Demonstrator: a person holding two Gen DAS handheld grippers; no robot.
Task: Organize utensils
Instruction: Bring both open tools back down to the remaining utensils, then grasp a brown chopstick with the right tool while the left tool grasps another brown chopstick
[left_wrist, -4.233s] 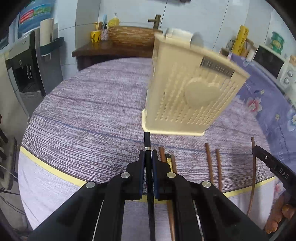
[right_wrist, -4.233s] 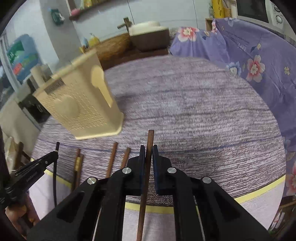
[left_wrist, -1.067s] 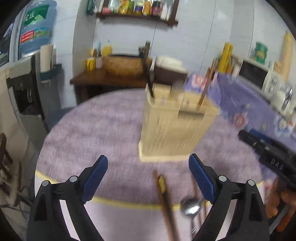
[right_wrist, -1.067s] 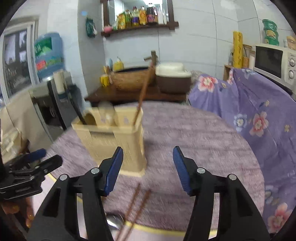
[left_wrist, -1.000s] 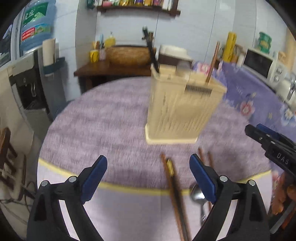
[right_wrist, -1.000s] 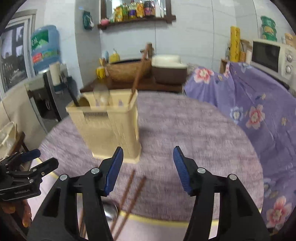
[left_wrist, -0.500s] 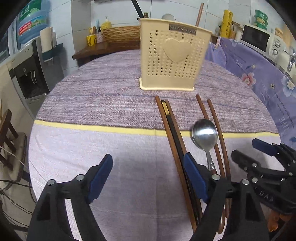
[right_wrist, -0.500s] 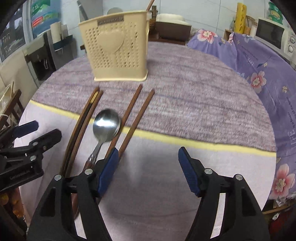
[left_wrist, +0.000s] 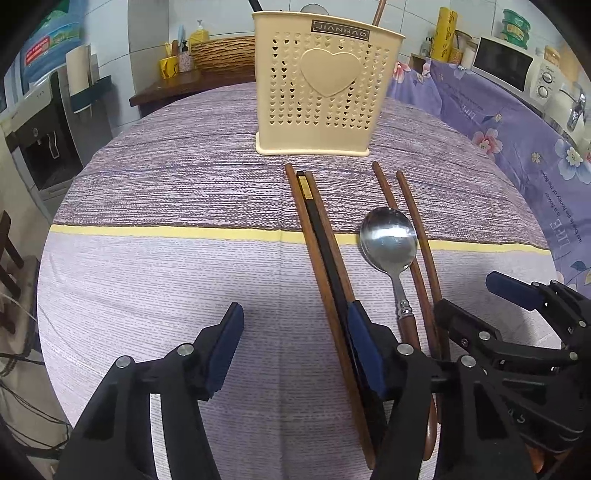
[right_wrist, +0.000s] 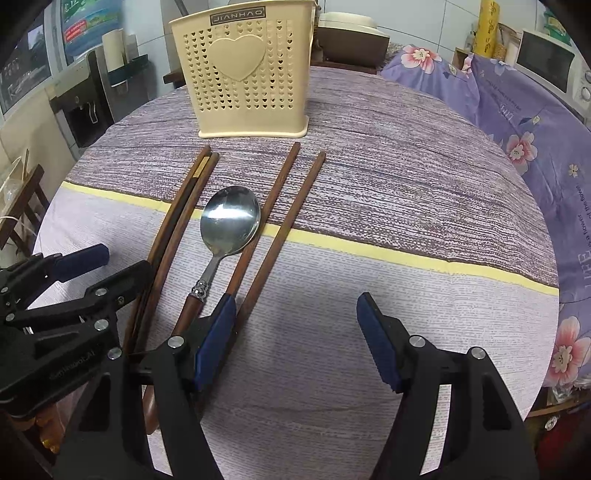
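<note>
While both my claws hang wide and hold nothing, the utensils lie ahead on the striped purple tablecloth (left_wrist: 166, 192).
My left claw (left_wrist: 295, 354) has the dark wooden chopsticks (left_wrist: 317, 236) at its right finger; my right claw (right_wrist: 295, 339) has the steel spoon with wooden handle (right_wrist: 229, 221) at its left; the cream perforated plastic holder (right_wrist: 243, 74) stands beyond.

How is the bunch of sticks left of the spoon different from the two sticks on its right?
The left bunch holds three sticks pressed together, one black with a gold band; the right pair is two plain brown sticks with a gap between. The left bunch lies clear of the spoon; the right pair's nearer stick runs against its bowl. Both point toward the basket.
</note>
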